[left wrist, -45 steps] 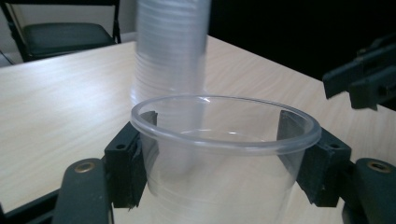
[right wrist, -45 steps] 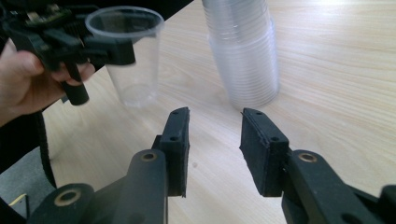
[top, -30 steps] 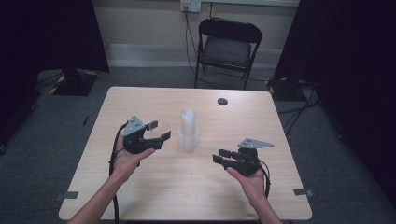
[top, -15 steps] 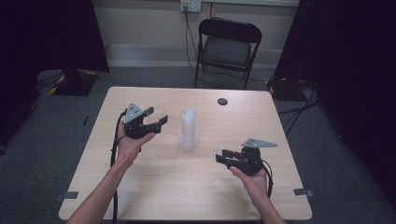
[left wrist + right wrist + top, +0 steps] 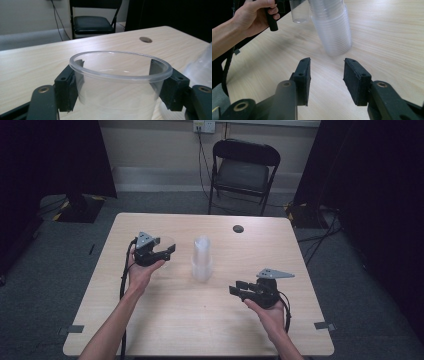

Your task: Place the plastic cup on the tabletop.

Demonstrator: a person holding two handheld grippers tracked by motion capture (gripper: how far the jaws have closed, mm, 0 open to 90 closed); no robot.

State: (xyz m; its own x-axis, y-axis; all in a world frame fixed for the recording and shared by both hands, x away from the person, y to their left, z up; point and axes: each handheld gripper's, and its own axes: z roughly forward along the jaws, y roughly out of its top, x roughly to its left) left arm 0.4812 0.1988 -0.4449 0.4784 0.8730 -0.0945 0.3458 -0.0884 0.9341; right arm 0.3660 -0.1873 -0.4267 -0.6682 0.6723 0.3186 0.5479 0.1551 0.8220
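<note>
So far the left gripper (image 5: 161, 252) is clamping one clear plastic cup (image 5: 120, 82) left of the cup stack (image 5: 201, 260), while the right gripper (image 5: 327, 80) is waiting near, jaws apart and empty, with placement seemingly left.

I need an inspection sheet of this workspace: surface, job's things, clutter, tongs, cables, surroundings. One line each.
Surface: light wooden table, one dark round spot near the far edge.
Job's things: stack of clear cups upright at mid-table; single clear cup apart from it.
Clutter: nothing seen.
Tongs: left tongs shut on the single cup, jaws outside its wall; right tongs open, aimed at the stack.
Cables: black cable along the left forearm; others on the floor.
Surroundings: folding chair, grey carpet, dark curtains.
</note>
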